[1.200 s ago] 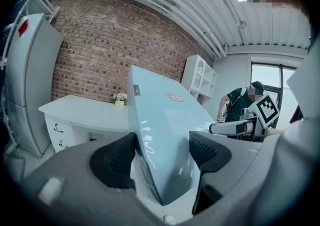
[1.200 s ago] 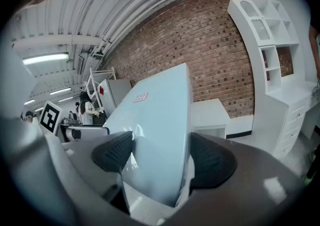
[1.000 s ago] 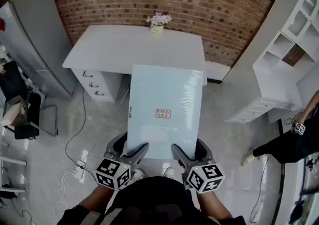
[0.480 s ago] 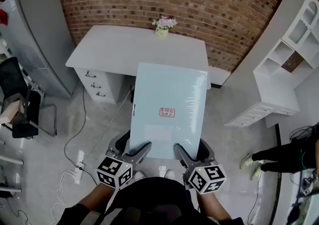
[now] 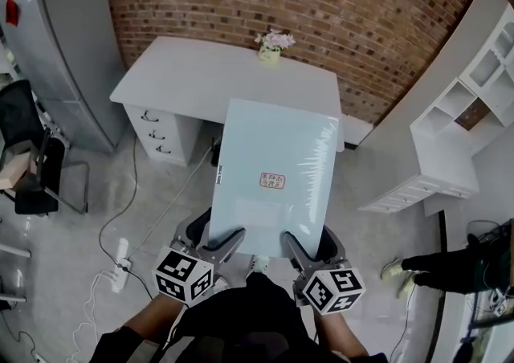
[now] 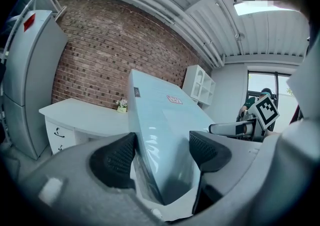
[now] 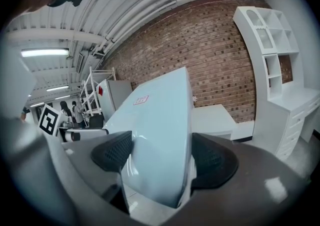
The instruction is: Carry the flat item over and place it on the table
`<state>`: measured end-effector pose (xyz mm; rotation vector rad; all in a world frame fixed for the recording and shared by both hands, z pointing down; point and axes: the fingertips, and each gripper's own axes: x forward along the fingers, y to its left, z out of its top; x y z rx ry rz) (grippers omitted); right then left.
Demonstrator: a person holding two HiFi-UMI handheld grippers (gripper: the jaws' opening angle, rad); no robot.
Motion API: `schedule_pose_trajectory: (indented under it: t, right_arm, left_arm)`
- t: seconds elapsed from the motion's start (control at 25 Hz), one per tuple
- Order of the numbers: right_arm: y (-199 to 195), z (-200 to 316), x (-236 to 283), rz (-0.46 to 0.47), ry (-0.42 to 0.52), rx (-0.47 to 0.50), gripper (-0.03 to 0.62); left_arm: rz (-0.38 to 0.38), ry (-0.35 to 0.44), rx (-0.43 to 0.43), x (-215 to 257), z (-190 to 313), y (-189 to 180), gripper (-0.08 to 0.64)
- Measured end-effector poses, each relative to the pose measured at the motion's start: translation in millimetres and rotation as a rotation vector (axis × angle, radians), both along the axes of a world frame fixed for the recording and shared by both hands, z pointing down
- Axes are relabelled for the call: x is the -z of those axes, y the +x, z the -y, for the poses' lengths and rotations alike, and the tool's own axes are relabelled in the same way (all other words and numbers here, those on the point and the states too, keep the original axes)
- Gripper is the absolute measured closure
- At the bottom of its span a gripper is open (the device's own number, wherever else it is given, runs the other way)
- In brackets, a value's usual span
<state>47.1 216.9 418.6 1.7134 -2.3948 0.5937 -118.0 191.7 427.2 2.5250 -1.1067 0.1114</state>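
A large flat pale-blue panel (image 5: 277, 177) wrapped in shiny film, with a small red label, is held out level in front of me above the floor. My left gripper (image 5: 230, 241) is shut on its near left edge and my right gripper (image 5: 291, 242) on its near right edge. In the left gripper view the panel (image 6: 160, 135) runs between both black pads, and the right gripper view shows the panel (image 7: 160, 130) clamped the same way. The white table (image 5: 225, 80) stands ahead by the brick wall; the panel's far edge overlaps its front edge in the head view.
A small pot of pink flowers (image 5: 272, 42) sits at the table's back edge. A grey cabinet (image 5: 64, 48) and a black chair (image 5: 24, 152) stand left; white shelving (image 5: 466, 112) stands right. Cables and a power strip (image 5: 120, 253) lie on the floor. A person's legs (image 5: 450, 261) show far right.
I have moved forward with the panel; the table sits lower and nearer in view. Both grippers keep their hold. The person at right has shifted.
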Motion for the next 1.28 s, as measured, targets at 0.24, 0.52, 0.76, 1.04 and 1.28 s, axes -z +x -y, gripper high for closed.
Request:
schedule_pose_trajectory:
  t: [0.24,0.52,0.76,1.04,1.28]
  right_arm:
    - [-5.4,29.8,-3.8,0.027,-0.003,0.023,0.219]
    - [1.3,80.4,-11.2,0.064,-0.012,0.044,0.219]
    - [20.7,131.4,-15.5,0.074,-0.026,0.062,0.219]
    - [50.4,183.6,-15.2,0.082,-0.029,0.085,0.219]
    - [80.2,216.7,-17.1,0.093,-0.027,0.096,0.219]
  left_arm:
    - [0.016,-0.002,0.033,0.1,25.1,-6.6,0.209]
    - [0.047,-0.006,0.06,-0.9,71.5,-0.7,0.209]
    - [0.061,-0.018,0.074,-3.3,119.4,18.7,0.209]
    - [0.074,-0.027,0.095,-1.9,168.0,48.1,0.207]
    - [0.083,-0.03,0.112,-2.6,199.2,77.3,0.207]
